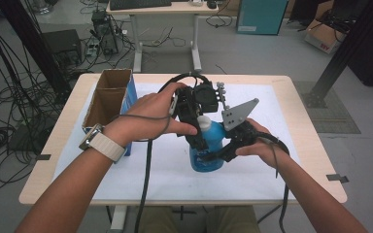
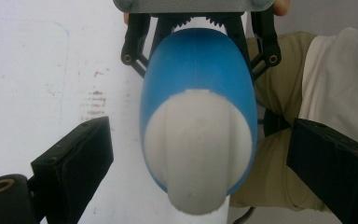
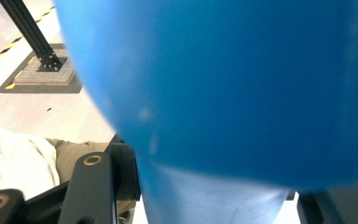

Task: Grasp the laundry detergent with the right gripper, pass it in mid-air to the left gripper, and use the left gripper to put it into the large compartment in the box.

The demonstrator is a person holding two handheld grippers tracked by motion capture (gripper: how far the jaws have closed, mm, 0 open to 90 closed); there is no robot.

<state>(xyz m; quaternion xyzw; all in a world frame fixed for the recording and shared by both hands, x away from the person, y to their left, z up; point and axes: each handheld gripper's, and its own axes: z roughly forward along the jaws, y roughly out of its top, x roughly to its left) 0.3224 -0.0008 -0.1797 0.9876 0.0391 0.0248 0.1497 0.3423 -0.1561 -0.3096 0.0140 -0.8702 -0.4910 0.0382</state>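
A blue plastic bottle (image 1: 208,150) with a white cap (image 1: 204,121) stands tilted on the white mat in the middle of the table. My right gripper (image 1: 225,149) is shut on the bottle's body from the right. In the right gripper view the blue bottle (image 3: 223,84) sits between the two black jaws. My left gripper (image 1: 200,130) comes down over the cap from behind. In the left gripper view its jaws stand wide on either side of the white cap (image 2: 198,154), apart from it. Farther off in that view, the right gripper (image 2: 198,32) clasps the blue bottle (image 2: 196,60).
An open cardboard box (image 1: 108,94) with a blue side stands at the table's left, close to my left forearm. A white mat (image 1: 272,111) covers most of the wooden table (image 1: 311,145). Cables trail from both grippers over the front edge.
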